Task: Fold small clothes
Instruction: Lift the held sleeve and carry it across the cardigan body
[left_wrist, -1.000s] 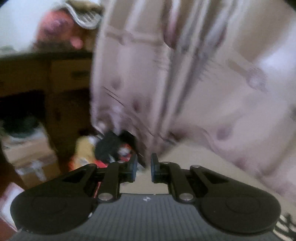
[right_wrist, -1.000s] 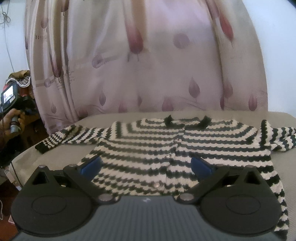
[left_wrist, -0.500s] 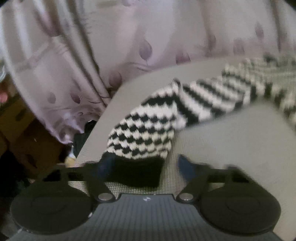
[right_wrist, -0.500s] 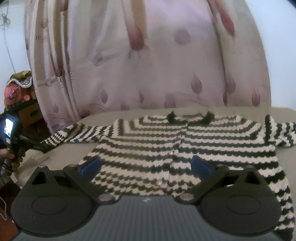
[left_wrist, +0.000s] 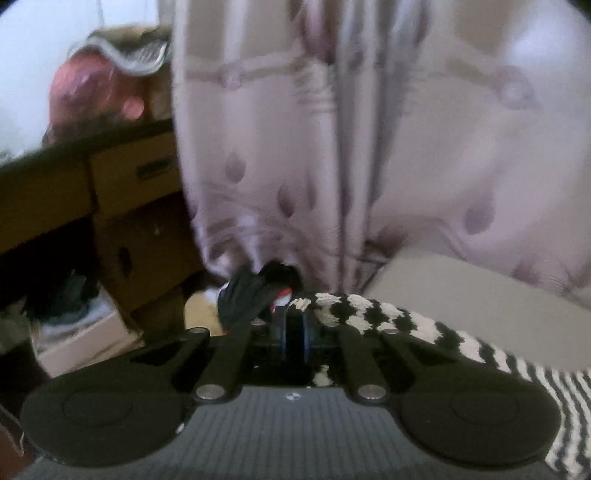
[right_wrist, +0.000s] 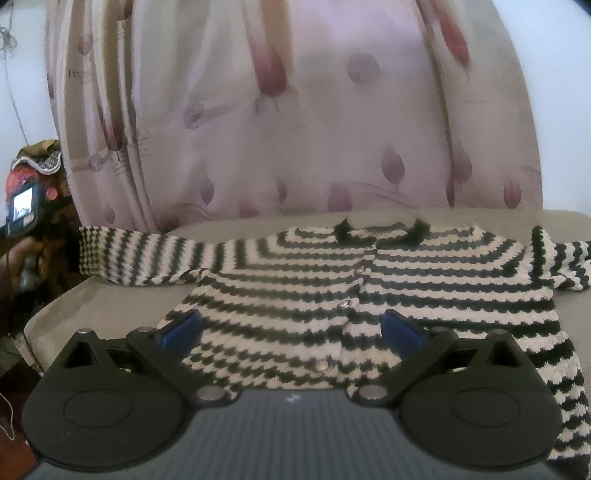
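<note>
Cardigan (right_wrist: 332, 295), black-and-white striped knit with small buttons down its front, is lying face up on a beige padded surface (right_wrist: 110, 306), filling the middle and right of the right wrist view; its dark collar is pointing toward the patterned curtain (right_wrist: 295, 129) hanging behind it at the top of the frame. Left sleeve (right_wrist: 147, 258) is stretching out level toward the left edge of that view, lifted off the surface at its outer end, where the left gripper (left_wrist: 294, 326) is taking it. In the left wrist view the sleeve is running from the lower right of the frame up to the centre, and its dark cuff end is sitting between the blue pads; the jaws are closing and the pads are pressing on the cuff, nearly together. Right gripper (right_wrist: 291, 328) is hovering low in its own frame over the hem of the cardigan, its blue pads spread wide on either side of the button line and nothing pinched between them; whether they are touching the knit cannot be told. A hand (right_wrist: 26, 258) holding the left device is showing at the left edge of the right wrist view. Brown cardboard boxes (left_wrist: 136, 221) and dark clutter are standing at the left of the left wrist view, blurred.
</note>
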